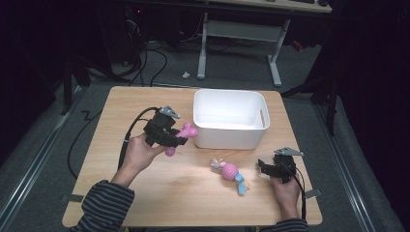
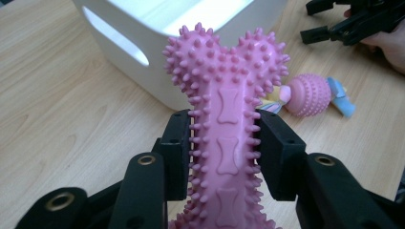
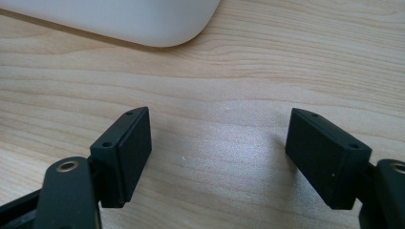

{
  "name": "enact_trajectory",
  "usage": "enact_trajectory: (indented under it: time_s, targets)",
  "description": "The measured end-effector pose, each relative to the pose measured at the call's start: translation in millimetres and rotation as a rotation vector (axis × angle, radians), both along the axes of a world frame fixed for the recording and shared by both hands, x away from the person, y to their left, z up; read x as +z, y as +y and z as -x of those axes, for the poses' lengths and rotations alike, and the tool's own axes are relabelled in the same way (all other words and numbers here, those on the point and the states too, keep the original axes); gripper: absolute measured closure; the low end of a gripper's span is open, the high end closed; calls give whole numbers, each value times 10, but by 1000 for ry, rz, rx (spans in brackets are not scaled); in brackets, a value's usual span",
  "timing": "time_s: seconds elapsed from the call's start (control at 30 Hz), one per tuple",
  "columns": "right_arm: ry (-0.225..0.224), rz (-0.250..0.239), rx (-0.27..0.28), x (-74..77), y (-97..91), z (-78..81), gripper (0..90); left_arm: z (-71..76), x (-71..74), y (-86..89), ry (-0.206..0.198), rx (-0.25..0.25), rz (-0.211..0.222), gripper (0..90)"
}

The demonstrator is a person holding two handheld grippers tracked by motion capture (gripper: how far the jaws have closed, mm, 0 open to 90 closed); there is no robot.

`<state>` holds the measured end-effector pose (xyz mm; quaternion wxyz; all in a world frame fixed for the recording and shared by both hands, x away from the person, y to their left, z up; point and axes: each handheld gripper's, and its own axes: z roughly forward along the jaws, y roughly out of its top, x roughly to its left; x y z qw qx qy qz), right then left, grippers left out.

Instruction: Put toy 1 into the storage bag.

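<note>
A pink spiky bone toy (image 2: 228, 100) is clamped by its shaft between the jaws of my left gripper (image 2: 224, 143), lifted off the table just left of the white bin (image 1: 230, 120). In the high view the pink bone toy (image 1: 186, 132) sticks out of the left gripper (image 1: 174, 137) toward the bin's left wall. My right gripper (image 3: 217, 152) stands open over bare wood with nothing between its jaws. It sits at the table's front right as the right gripper (image 1: 265, 166). A pink ball toy with blue and yellow ends (image 1: 231, 174) lies between the two hands.
The white bin (image 2: 143, 28) is empty inside and stands at the back centre of the wooden table (image 1: 145, 193). The pink ball toy (image 2: 310, 94) lies close to the bin's front corner. Cables trail off the table's left side.
</note>
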<state>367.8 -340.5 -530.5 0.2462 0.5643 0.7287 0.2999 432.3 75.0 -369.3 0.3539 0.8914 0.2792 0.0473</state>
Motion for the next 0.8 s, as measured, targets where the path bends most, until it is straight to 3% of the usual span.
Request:
enact_trajectory:
  time_s: [0.47, 0.67, 0.8]
  targets:
    - [0, 1, 0, 0, 0, 0, 239, -276, 278, -159, -8, -25, 32, 590]
    - [0, 1, 1, 0, 0, 0, 239, -380, 327, -267, -8, -32, 2, 590]
    - [1, -1, 3, 0, 2, 1, 239, -415, 351, -335, -14, -39, 14, 590]
